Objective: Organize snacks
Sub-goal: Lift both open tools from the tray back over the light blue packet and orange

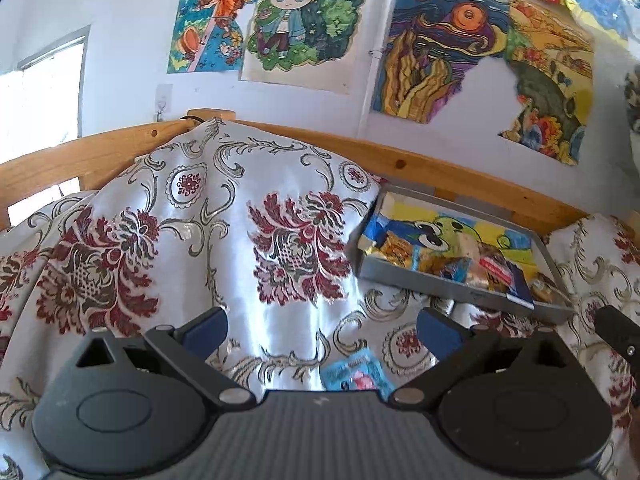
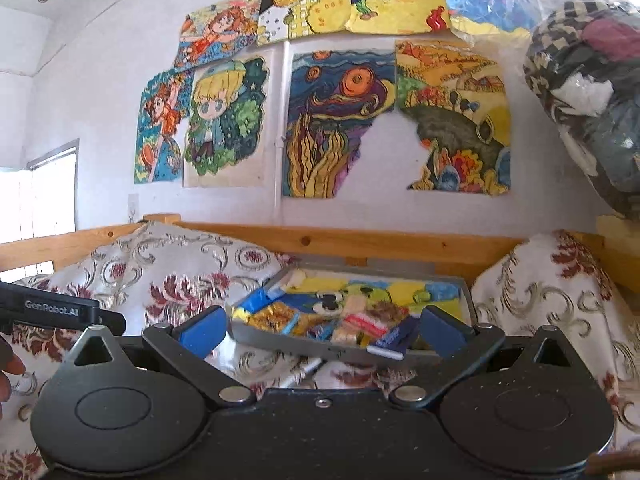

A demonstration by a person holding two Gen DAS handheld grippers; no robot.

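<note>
- A shallow grey metal tray lies on the floral cloth ahead of me, tilted, its near edge lower; a bright drawing lines its bottom.
- Wrapped snacks are heaped along the tray's near edge: gold, blue, red-and-white and dark blue packets, overlapping one another.
- One small light-blue snack packet with a pink figure on it lies loose on the cloth, outside the tray, just in front of my left gripper's body.
- My left gripper is spread wide, its blue-padded fingers far apart with nothing between them; it touches nothing, and only bare cloth shows in the gap.
- In the left wrist view the tray sits ahead and to the right of that gripper, near but apart.
- My right gripper is also spread wide and holds nothing; the tray's near edge appears in the gap between its blue pads, though I cannot tell whether they touch it.
- A thin white stick-like object lies on the cloth just below the tray's near edge.
- The white cloth with dark red flowers and silver scrolls is draped over humps on each side of the tray.
- A pale wooden rail runs behind, and colourful children's drawings cover the white wall above.
</note>
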